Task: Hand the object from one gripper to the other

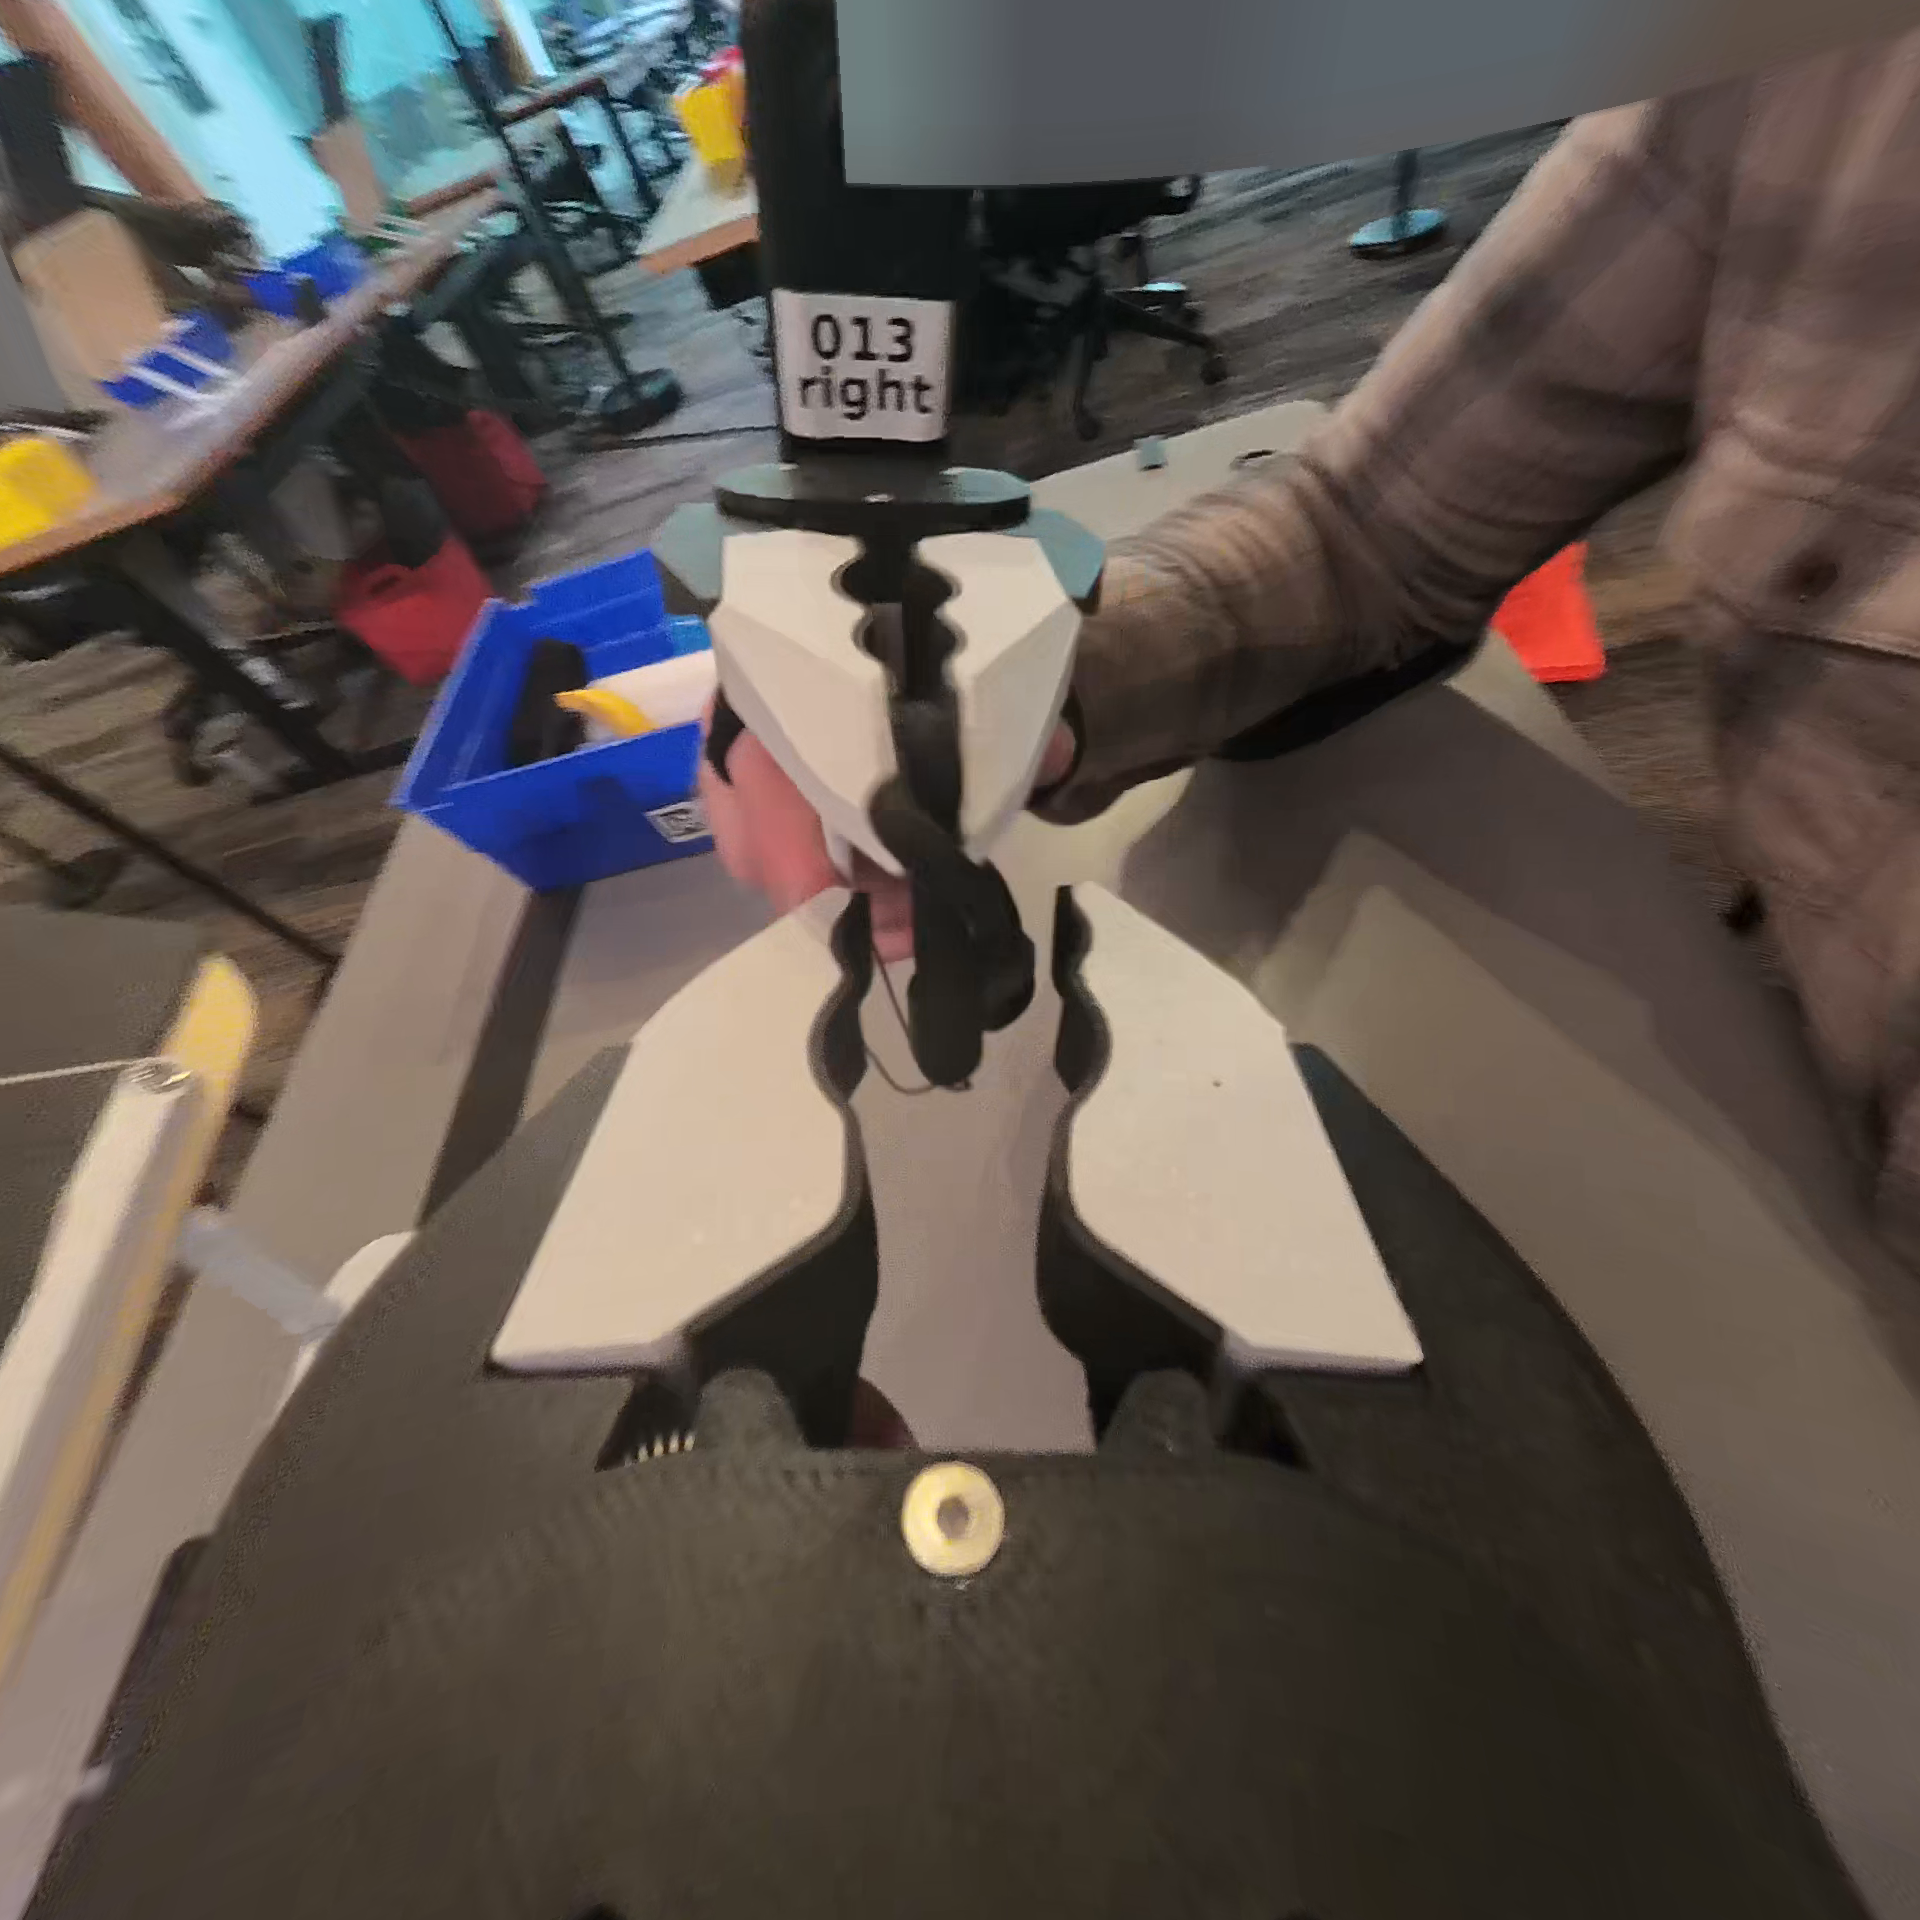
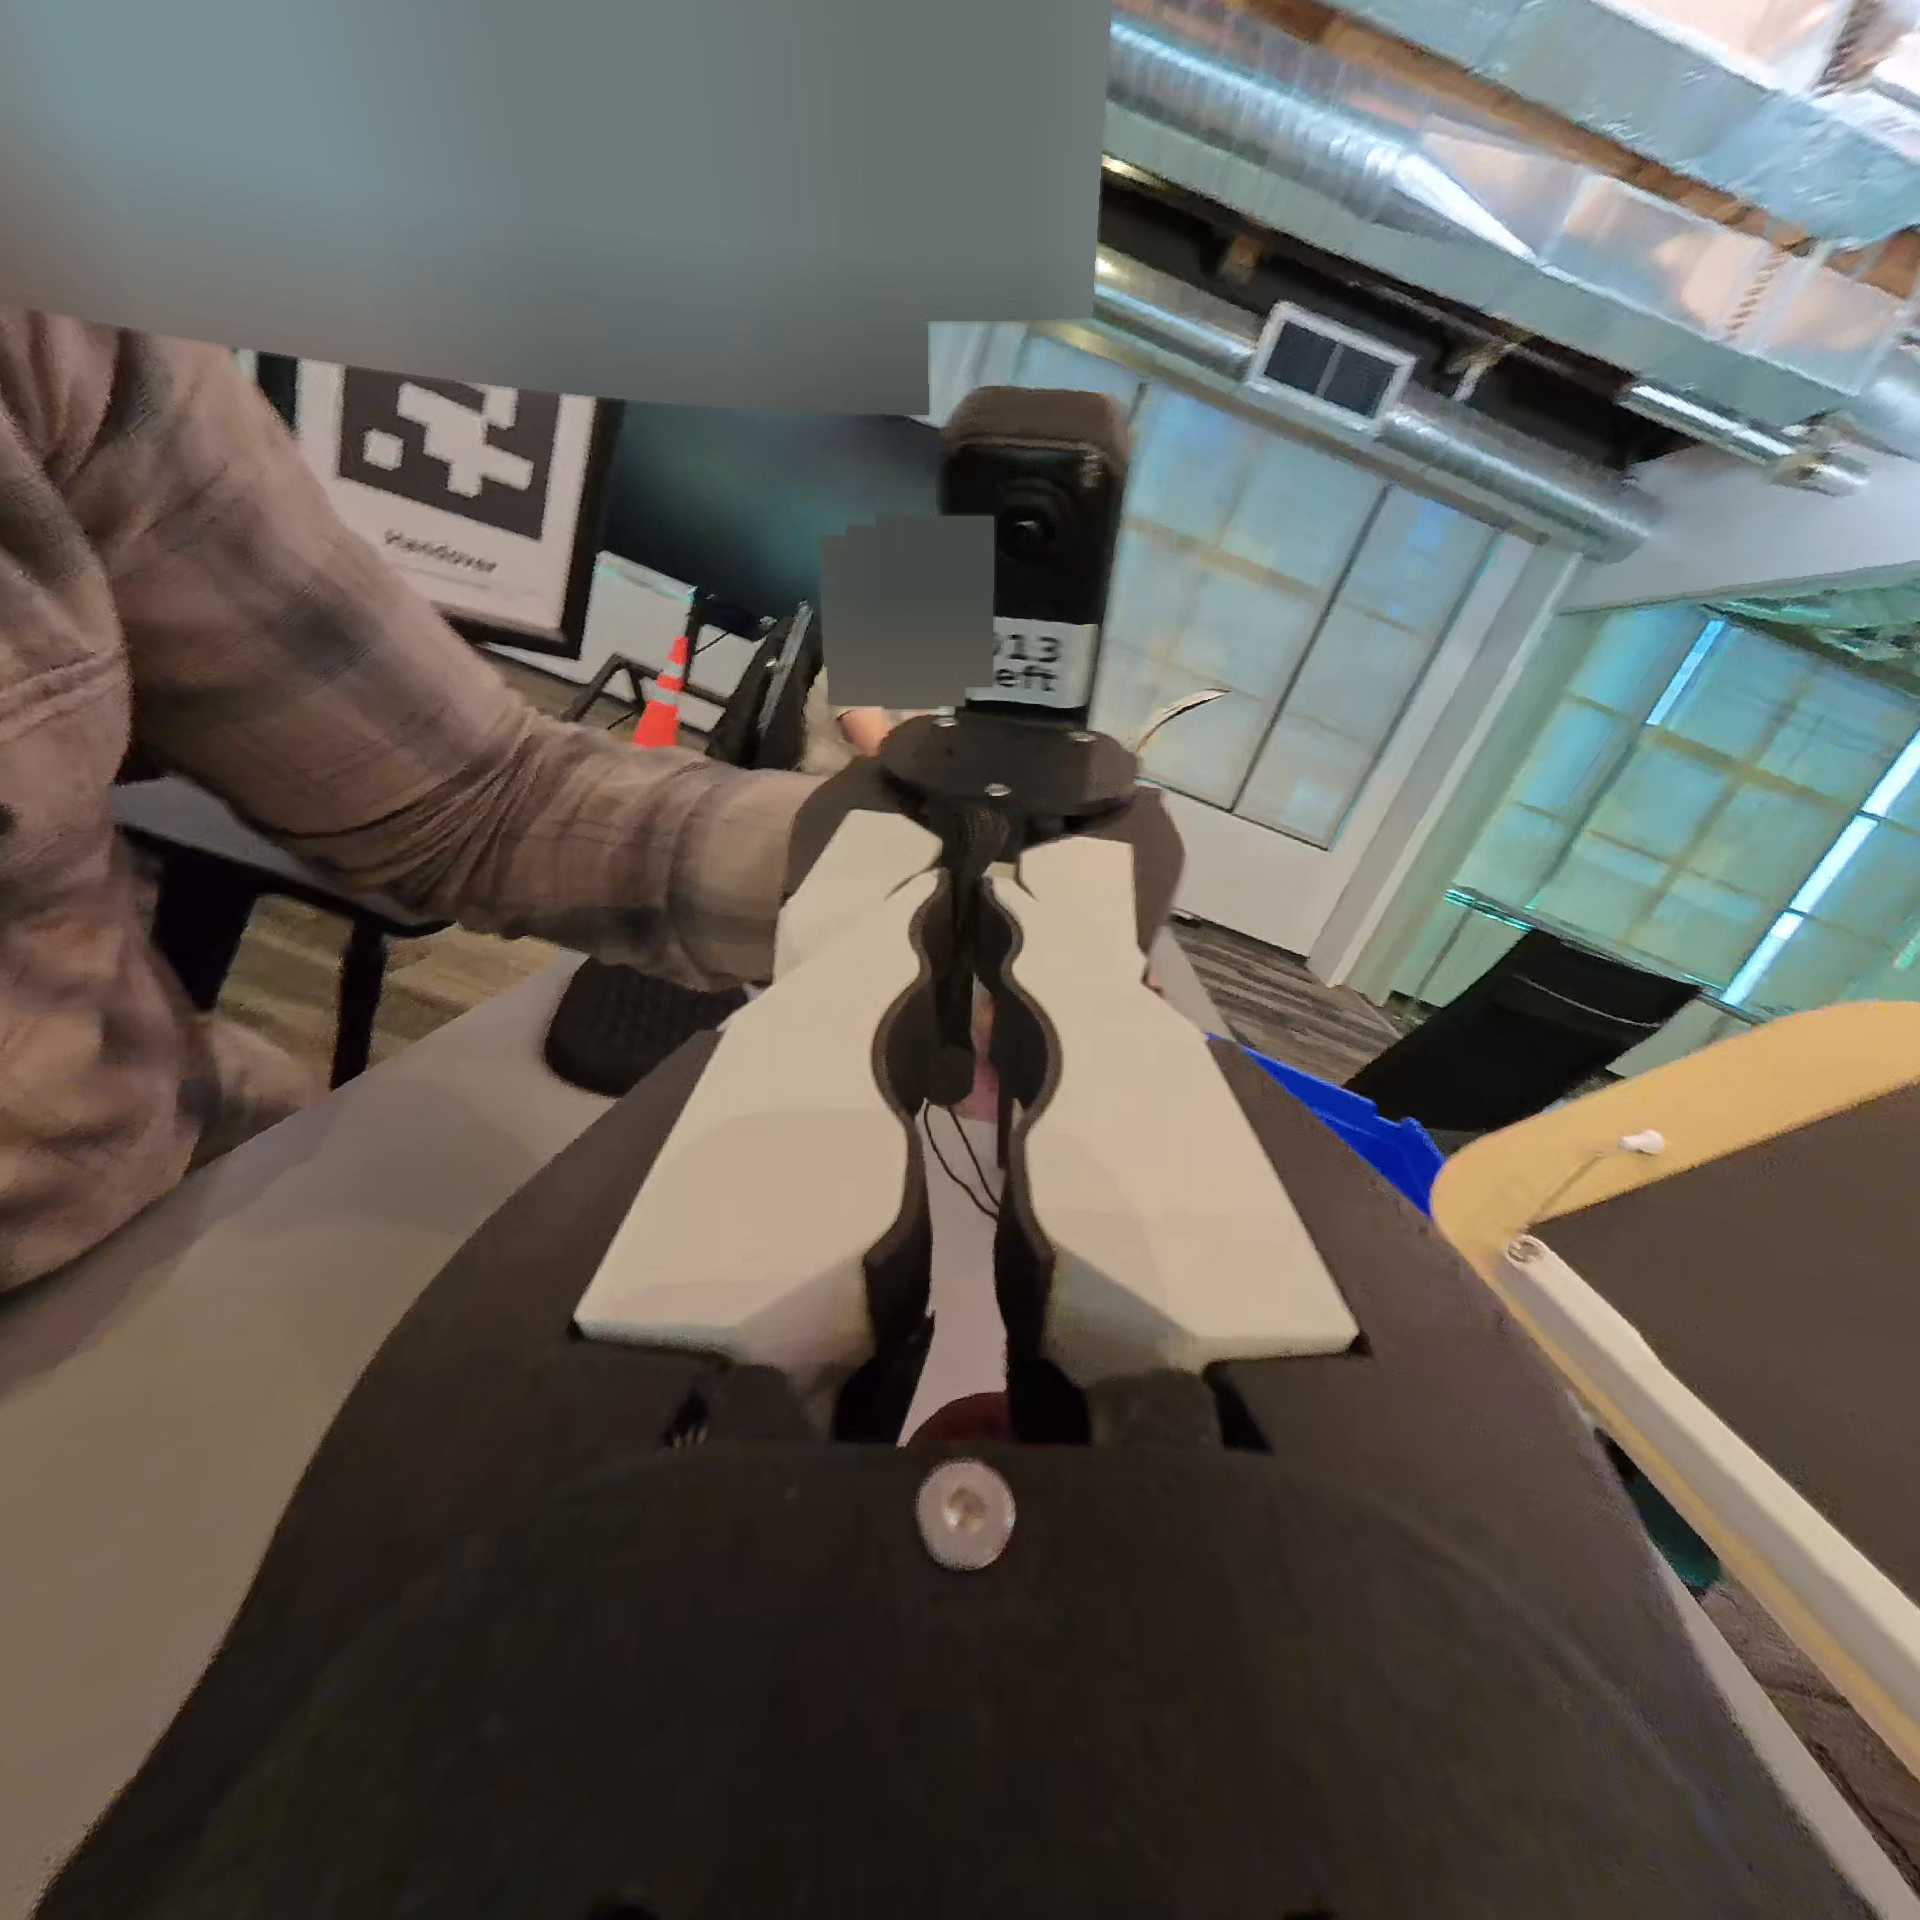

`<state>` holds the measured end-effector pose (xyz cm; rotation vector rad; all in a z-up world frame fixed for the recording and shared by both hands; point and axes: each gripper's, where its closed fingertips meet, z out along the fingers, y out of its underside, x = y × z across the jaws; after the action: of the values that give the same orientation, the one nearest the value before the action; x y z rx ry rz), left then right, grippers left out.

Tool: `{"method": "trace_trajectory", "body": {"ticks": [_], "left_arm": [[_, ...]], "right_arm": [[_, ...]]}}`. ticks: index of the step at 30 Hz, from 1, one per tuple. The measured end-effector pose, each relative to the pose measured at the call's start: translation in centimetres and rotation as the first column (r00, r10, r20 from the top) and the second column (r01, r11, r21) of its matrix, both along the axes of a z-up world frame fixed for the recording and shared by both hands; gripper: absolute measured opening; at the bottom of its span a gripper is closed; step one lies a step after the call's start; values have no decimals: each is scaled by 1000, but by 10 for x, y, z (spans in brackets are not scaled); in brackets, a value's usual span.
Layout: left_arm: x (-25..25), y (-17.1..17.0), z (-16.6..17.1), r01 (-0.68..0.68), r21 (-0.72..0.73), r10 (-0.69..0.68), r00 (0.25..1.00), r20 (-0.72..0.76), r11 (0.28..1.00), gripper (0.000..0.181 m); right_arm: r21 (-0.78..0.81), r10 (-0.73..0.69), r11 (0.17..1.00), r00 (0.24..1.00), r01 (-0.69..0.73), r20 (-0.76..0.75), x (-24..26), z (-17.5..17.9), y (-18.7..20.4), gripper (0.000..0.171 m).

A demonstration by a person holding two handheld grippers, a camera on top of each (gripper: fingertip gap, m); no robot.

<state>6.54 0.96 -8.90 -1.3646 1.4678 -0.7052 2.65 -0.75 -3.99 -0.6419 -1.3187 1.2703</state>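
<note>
In the left wrist view, a blue plastic bin (image 1: 551, 790) sits at left centre. At centre, the left gripper (image 1: 956, 935) has its white fingers spread wide around the dangling end of a black braided cord object (image 1: 951, 966). Above it, the right gripper (image 1: 914, 821) points down, pinching that cord. A plaid-sleeved arm (image 1: 1455, 499) reaches in from the upper right.

In the right wrist view the left gripper (image 2: 961, 914) faces the camera.
</note>
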Motion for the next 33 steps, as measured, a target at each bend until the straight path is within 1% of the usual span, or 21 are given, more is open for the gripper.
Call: {"method": "trace_trajectory", "body": {"ticks": [1, 3, 5, 7, 8, 9, 11, 12, 13, 16, 18, 22, 25, 29, 32, 33], "left_arm": [[-3, 7, 4, -56, 32, 55, 998, 14, 998, 39], [-12, 26, 9, -202, 124, 200, 979, 22, 972, 48], [-21, 43, 14, -350, 232, 349, 936, 47, 908, 51], [-27, 53, 19, -465, 333, 465, 881, 85, 821, 52], [-29, 57, 19, -503, 391, 513, 854, 88, 771, 53], [-27, 58, 18, -519, 429, 536, 839, 92, 739, 55], [-19, 57, 14, -531, 441, 550, 829, 96, 723, 57], [-15, 57, 13, -537, 424, 549, 829, 104, 730, 58], [-10, 55, 12, -529, 392, 531, 840, 115, 752, 58], [-8, 58, 12, -533, 302, 512, 846, 152, 791, 57], [-5, 55, 11, -503, 247, 476, 864, 163, 828, 47], [0, 49, 7, -443, 193, 418, 895, 155, 876, 37], [3, 42, 5, -387, 151, 365, 918, 156, 910, 24], [4, 35, 1, -340, 98, 321, 932, 167, 935, 14], [0, 34, -1, -321, 51, 308, 935, 177, 946, 12], [-1, 34, -1, -314, 36, 302, 934, 189, 949, 12]], "right_arm": [[-17, -35, 999, 999, 34, -18, 1, 4, 8, 0], [-51, -110, 993, 992, 107, -54, 3, 11, 23, 0], [-91, -191, 979, 978, 183, -88, 6, 17, 39, 0], [-155, -250, 961, 961, 230, -122, 9, 22, 52, 0], [-194, -277, 949, 951, 249, -137, 11, 23, 59, 0], [-227, -305, 936, 941, 268, -147, 11, 23, 64, 0], [-252, -341, 921, 927, 296, -156, 9, 18, 69, 0], [-249, -350, 919, 923, 306, -162, 8, 17, 69, 0], [-242, -351, 921, 921, 307, -169, 7, 16, 66, 0], [-213, -335, 932, 924, 295, -185, 6, 17, 58, 0], [-209, -319, 937, 928, 279, -192, 8, 19, 57, 0], [-204, -250, 956, 951, 213, -179, 9, 18, 52, 0], [-189, -202, 967, 965, 170, -167, 10, 17, 47, 0], [-196, -120, 976, 984, 92, -133, 9, 13, 40, 0], [-219, -49, 975, 993, 25, -105, 9, 11, 34, 0], [-219, -48, 975, 993, 24, -108, 9, 11, 34, 0]]}}
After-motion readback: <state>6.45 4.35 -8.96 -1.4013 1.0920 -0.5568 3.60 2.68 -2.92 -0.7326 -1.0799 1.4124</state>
